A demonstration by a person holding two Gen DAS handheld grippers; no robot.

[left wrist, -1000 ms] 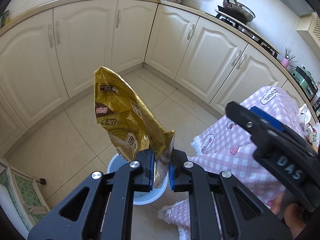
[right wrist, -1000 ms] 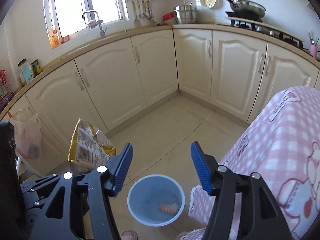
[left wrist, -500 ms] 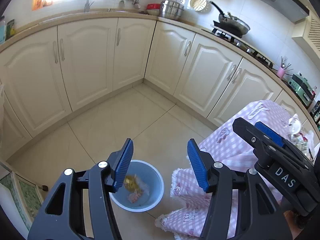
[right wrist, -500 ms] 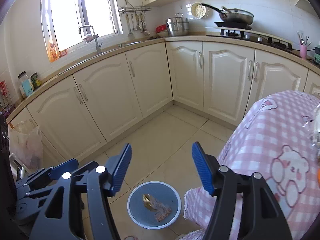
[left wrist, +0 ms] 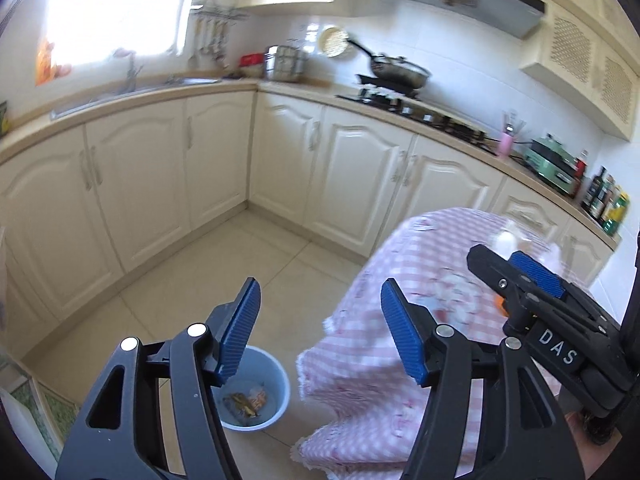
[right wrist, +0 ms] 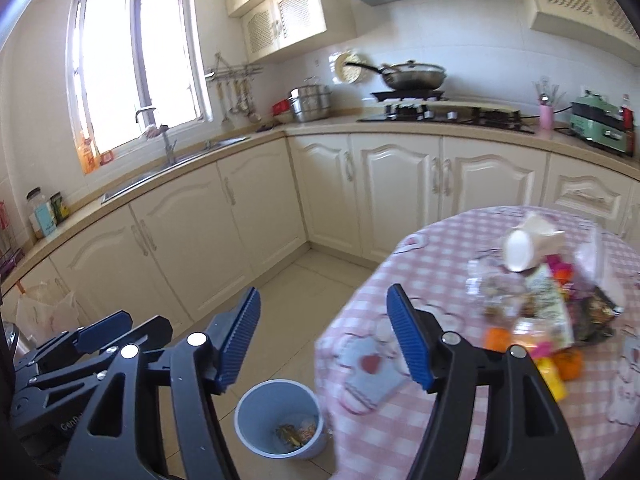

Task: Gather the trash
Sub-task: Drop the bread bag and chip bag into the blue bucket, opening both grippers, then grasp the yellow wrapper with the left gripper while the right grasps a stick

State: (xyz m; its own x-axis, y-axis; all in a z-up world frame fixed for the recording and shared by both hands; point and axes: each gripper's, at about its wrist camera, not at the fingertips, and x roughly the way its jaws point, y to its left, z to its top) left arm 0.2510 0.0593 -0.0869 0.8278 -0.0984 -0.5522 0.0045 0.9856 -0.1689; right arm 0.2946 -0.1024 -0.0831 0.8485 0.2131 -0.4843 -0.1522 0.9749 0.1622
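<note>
Below our left claw (left wrist: 320, 332), whose jaws have just been opening and hold nothing, sits the bin (left wrist: 276, 376) with trash; ahead of our open, empty right claw (right wrist: 324, 336) we pick one wrapper (right wrist: 548, 300), approaching squarely

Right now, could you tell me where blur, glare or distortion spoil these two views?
Left wrist view: the window is blown out to white, the tablecloth is smeared by motion, and the counter bows from the fisheye lens. Right wrist view: the trash pile on the table is blurred, while the blue bin reads fairly clearly.
</note>
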